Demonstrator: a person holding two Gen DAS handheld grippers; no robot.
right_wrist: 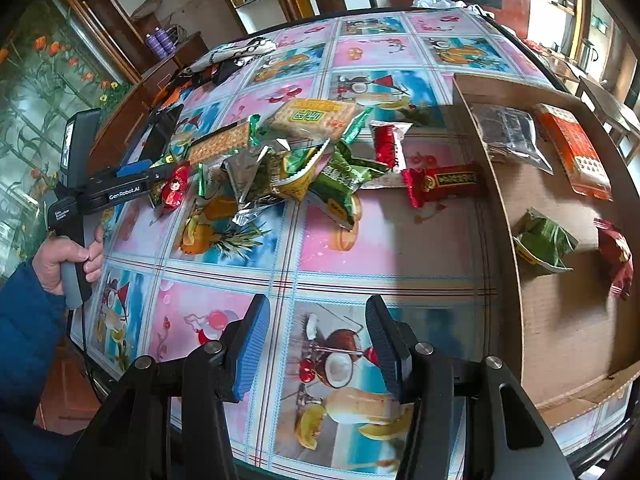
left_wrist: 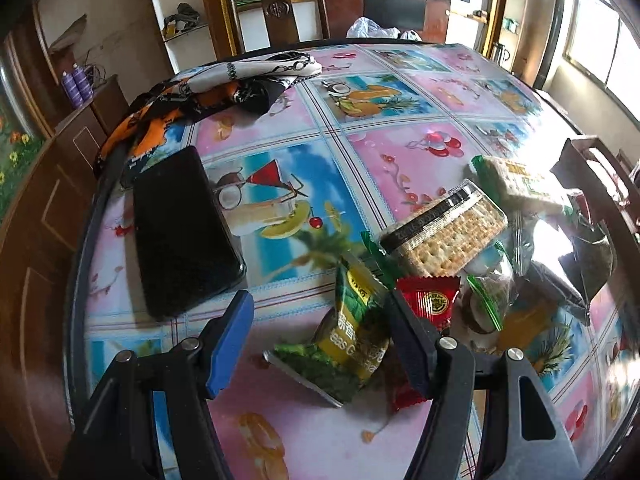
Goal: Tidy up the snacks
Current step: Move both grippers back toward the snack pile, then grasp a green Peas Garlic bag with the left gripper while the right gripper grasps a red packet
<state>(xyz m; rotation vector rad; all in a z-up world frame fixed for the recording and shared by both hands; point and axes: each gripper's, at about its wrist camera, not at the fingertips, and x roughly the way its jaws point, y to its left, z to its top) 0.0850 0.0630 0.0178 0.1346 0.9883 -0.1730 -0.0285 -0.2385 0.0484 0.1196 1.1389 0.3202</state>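
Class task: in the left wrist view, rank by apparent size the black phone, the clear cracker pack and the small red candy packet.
1. black phone, though it lies nearer the camera
2. clear cracker pack
3. small red candy packet, partly hidden

Pink-and-blue fruit-print tablecloth point(right_wrist: 340, 248) (glossy), green packet point(left_wrist: 352, 336), red packet point(left_wrist: 428, 300).

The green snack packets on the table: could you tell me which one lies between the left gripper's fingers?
The green and yellow pea packet, lying at the near edge of the pile between the left gripper's open fingers; the other green packets lie farther back.
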